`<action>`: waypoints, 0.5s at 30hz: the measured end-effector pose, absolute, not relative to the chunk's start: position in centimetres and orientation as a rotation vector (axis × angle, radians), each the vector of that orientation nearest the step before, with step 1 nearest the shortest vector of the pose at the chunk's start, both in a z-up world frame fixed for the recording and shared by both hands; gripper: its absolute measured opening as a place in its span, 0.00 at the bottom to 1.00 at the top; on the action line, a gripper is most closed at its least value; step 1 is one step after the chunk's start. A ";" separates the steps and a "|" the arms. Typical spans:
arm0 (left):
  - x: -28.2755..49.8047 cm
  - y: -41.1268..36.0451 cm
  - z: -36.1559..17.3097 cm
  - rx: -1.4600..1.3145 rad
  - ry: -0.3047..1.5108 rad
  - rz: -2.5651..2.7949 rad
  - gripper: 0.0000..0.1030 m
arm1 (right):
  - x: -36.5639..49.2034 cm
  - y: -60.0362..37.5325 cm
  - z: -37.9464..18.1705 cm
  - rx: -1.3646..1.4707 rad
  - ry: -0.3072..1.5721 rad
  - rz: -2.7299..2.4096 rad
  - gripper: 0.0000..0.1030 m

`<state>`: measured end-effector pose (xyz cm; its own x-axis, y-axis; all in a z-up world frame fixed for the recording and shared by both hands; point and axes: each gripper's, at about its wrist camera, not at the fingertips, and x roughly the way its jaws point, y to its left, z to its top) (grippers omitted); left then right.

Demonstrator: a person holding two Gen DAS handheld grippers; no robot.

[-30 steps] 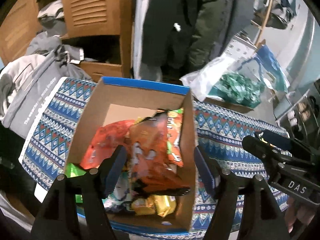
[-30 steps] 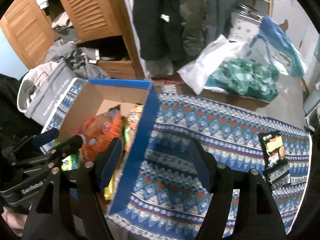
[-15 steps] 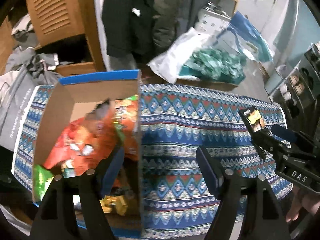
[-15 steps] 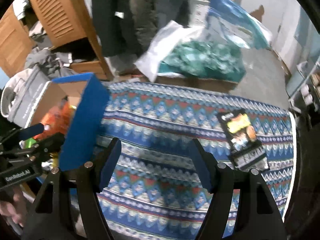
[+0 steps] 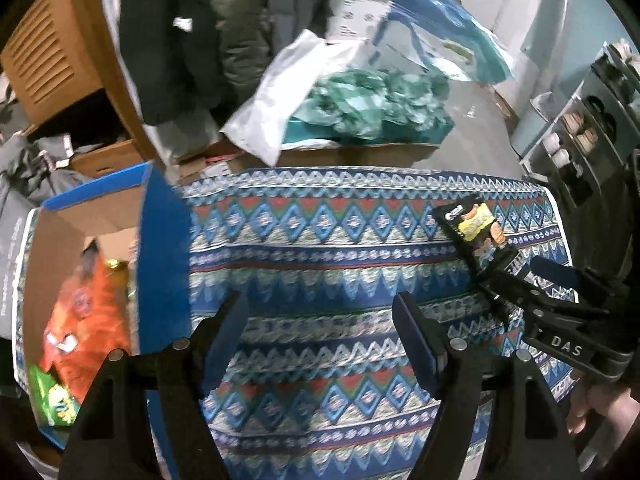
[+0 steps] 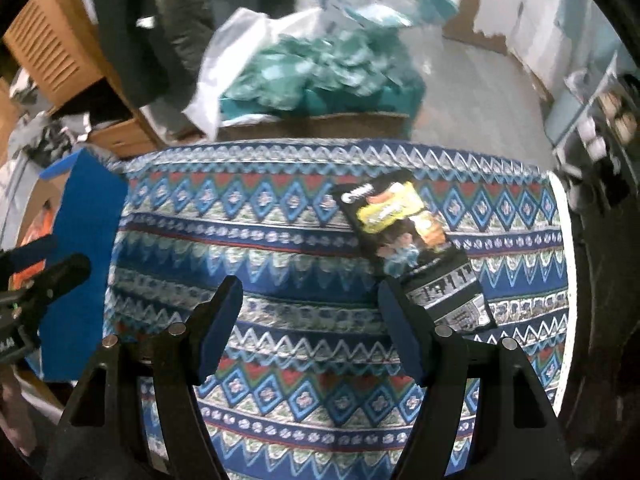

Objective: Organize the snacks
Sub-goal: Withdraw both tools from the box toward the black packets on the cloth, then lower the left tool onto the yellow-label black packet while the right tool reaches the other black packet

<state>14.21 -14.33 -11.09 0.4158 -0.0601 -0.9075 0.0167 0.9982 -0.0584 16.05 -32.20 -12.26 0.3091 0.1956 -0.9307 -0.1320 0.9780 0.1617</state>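
Note:
A black snack packet with yellow print (image 6: pixel 408 236) lies flat on the patterned cloth (image 6: pixel 280 240) at the right; it also shows in the left wrist view (image 5: pixel 476 232). An open cardboard box with blue edges (image 5: pixel 160 248) stands at the left, holding orange (image 5: pixel 84 320) and green (image 5: pixel 52 396) snack bags. My left gripper (image 5: pixel 320 332) is open and empty over the cloth, right of the box. My right gripper (image 6: pixel 310 320) is open and empty, its right finger just short of the packet's near end.
A low cardboard box with teal packets and a white plastic bag (image 5: pixel 360 108) sits beyond the cloth's far edge. Wooden louvred cabinet (image 5: pixel 48 52) and hanging coats stand at the back left. A shelf unit (image 5: pixel 592 120) is at the right.
Both grippers have swung right, away from the box. The black packet has come closer to the right gripper. Both stay open and empty.

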 end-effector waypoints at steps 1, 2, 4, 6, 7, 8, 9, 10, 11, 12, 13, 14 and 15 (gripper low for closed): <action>14.7 -15.0 -11.4 -0.043 1.145 -0.056 0.74 | 16.4 -32.7 -12.7 0.075 1.247 0.212 0.69; 15.3 -15.7 -11.7 -0.041 1.150 -0.064 0.74 | 16.8 -33.1 -13.1 0.087 1.255 0.208 0.69; 16.1 -16.7 -12.2 -0.030 1.157 -0.077 0.74 | 17.7 -34.0 -13.9 0.103 1.267 0.197 0.69; 17.0 -17.5 -12.9 -0.019 1.163 -0.090 0.74 | 18.6 -34.8 -14.5 0.100 1.276 0.185 0.69; 17.5 -17.9 -13.3 -0.016 1.169 -0.095 0.74 | 19.2 -35.3 -14.9 0.089 1.279 0.175 0.69; 17.9 -18.2 -13.6 -0.020 1.173 -0.099 0.74 | 19.7 -35.7 -15.2 0.079 1.280 0.170 0.69; 18.5 -18.4 -14.2 -0.031 1.184 -0.103 0.74 | 20.1 -36.0 -15.5 0.071 1.281 0.166 0.69; 19.0 -18.5 -14.5 -0.043 1.192 -0.106 0.74 | 20.6 -36.3 -15.9 0.064 1.285 0.163 0.69; 19.2 -18.5 -14.8 -0.053 1.196 -0.109 0.74 | 21.2 -36.7 -16.3 0.060 1.289 0.162 0.69; 19.7 -18.5 -15.1 -0.066 1.199 -0.114 0.74 | 21.8 -36.9 -16.6 0.055 1.293 0.164 0.69; 20.2 -18.6 -15.4 -0.076 1.200 -0.114 0.74 | 22.2 -37.0 -16.9 0.047 1.294 0.166 0.69; 20.5 -18.7 -15.7 -0.082 1.200 -0.111 0.74 | 22.7 -37.1 -17.3 0.036 1.292 0.172 0.69; 20.9 -18.8 -16.0 -0.089 1.201 -0.108 0.74 | 23.0 -37.2 -17.5 0.023 1.291 0.174 0.69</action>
